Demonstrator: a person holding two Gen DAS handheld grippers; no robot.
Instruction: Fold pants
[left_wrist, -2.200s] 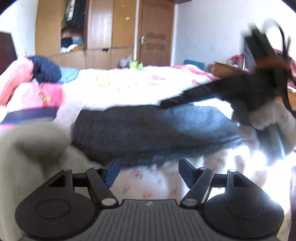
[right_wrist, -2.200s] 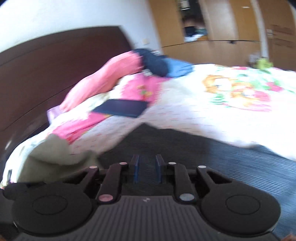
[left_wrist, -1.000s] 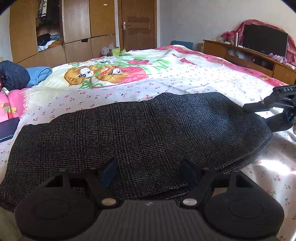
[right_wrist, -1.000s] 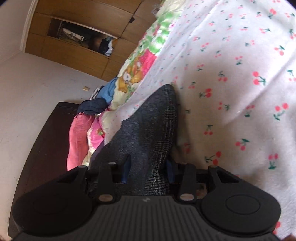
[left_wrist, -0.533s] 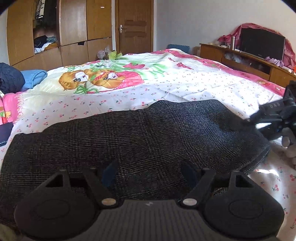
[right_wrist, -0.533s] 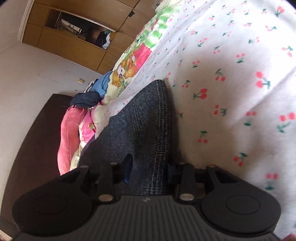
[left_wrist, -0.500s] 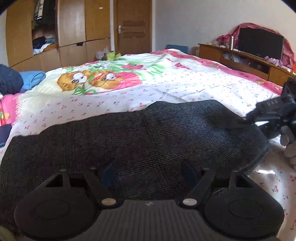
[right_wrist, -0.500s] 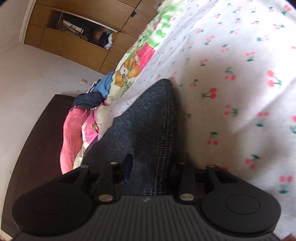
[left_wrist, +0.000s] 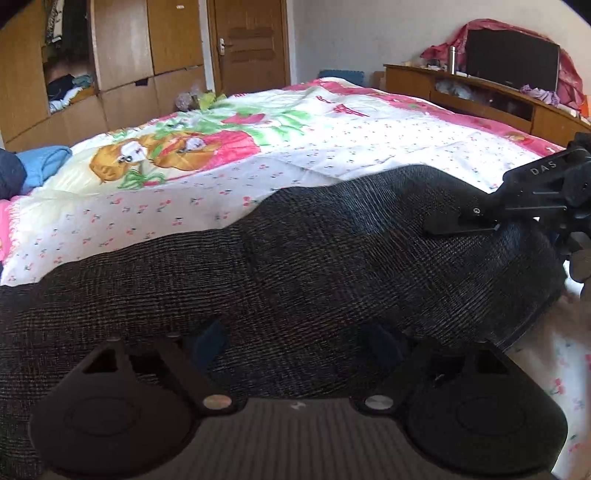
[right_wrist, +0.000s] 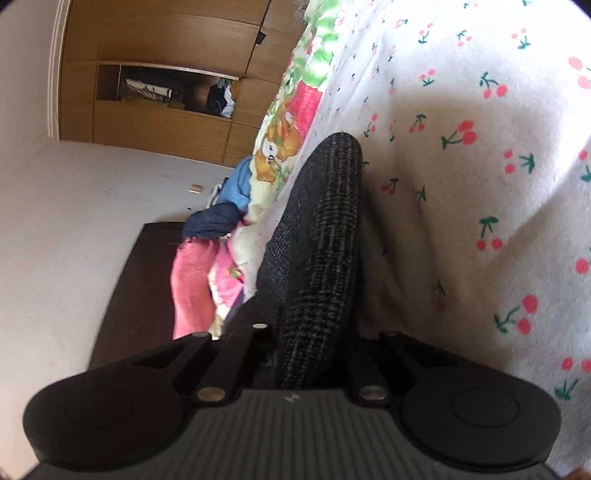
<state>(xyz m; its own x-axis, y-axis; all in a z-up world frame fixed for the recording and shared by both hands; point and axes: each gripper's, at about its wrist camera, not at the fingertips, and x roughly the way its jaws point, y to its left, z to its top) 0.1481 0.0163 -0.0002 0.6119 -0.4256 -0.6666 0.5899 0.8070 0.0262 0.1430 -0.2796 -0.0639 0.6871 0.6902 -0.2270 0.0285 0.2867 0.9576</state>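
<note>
The dark grey checked pants (left_wrist: 314, 266) lie folded lengthwise across the bed, stretching from left to right in the left wrist view. My left gripper (left_wrist: 295, 341) is open, its fingers spread over the near edge of the pants. My right gripper (right_wrist: 312, 354) is turned on its side and shut on the folded end of the pants (right_wrist: 321, 236). It shows in the left wrist view (left_wrist: 480, 221) at the right end of the pants, with a finger on top of the fabric.
The bed has a white cherry-print quilt (left_wrist: 332, 140) with a cartoon picture. Pink and blue bedding (right_wrist: 207, 258) is piled by the dark headboard. A wardrobe (left_wrist: 122, 55), a door and a low cabinet with a TV (left_wrist: 513, 62) stand beyond the bed.
The right gripper has closed on the right end of the pants and rolled further onto its side. The left gripper has sunk closer to the pants' near edge.
</note>
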